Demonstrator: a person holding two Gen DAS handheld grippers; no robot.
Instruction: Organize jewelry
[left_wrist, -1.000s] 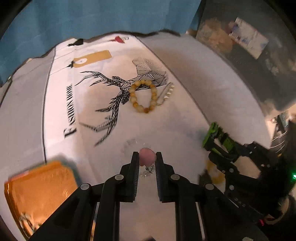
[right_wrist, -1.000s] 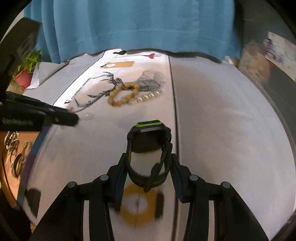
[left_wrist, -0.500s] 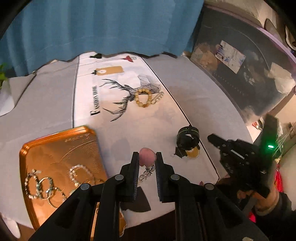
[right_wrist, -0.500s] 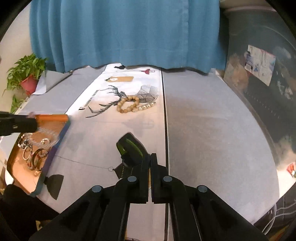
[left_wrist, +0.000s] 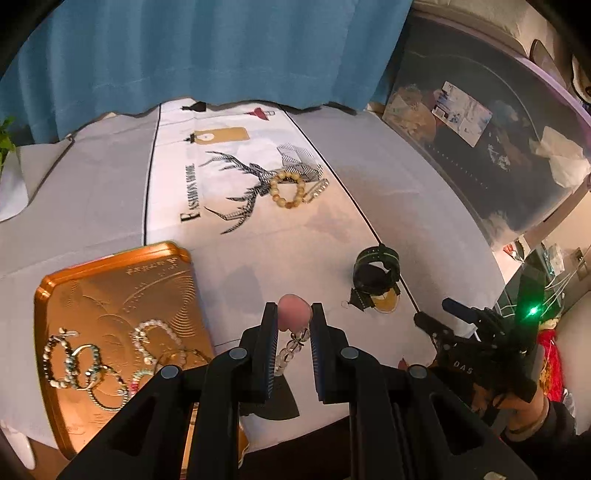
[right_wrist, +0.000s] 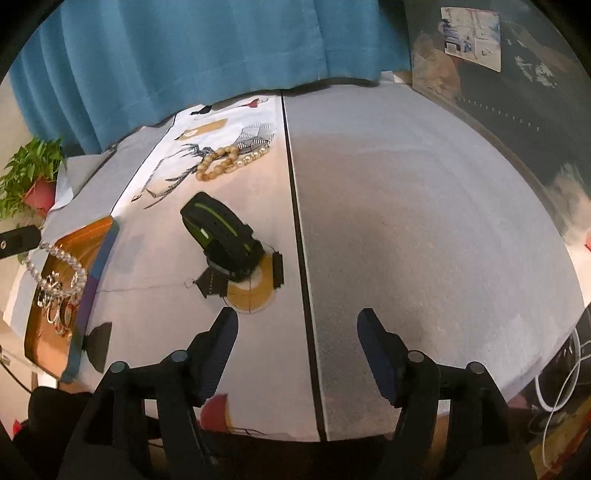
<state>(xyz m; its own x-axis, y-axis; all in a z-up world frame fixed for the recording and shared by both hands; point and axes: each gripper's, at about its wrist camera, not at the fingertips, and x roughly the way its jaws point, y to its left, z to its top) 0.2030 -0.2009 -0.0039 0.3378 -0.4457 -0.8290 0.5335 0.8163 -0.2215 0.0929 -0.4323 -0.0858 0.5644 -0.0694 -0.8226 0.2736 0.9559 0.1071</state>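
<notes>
Up front, the left gripper (left_wrist: 293, 325) is clamped on a pink stone (left_wrist: 293, 316), pinched between its two fingers, and a clear bead bracelet (left_wrist: 286, 354) hangs down from that stone between them. From the right wrist view the same bracelet (right_wrist: 59, 269) dangles in a loop above the orange tray (right_wrist: 92, 240), held clear of it. That tray (left_wrist: 110, 273) sits at the near left edge of the table, and several beaded bracelets and rings (left_wrist: 88, 365) lie together in its near half. The right gripper (right_wrist: 297, 325) hovers over the near part of the tablecloth (right_wrist: 406, 221) with its fingers spread wide apart and nothing between them. Just ahead of it and slightly to its left, a black watch with a green stripe (right_wrist: 221, 236) rests on the cloth, lying partly over a printed yellow circle (right_wrist: 251, 295). Farther back, a yellow bead bracelet (right_wrist: 216, 168) lies on the printed deer design, with a short string of pale beads (right_wrist: 253, 157) touching its right side. A blue curtain (right_wrist: 184, 55) hangs behind the table, and a potted plant (right_wrist: 31, 177) stands at the far left.
</notes>
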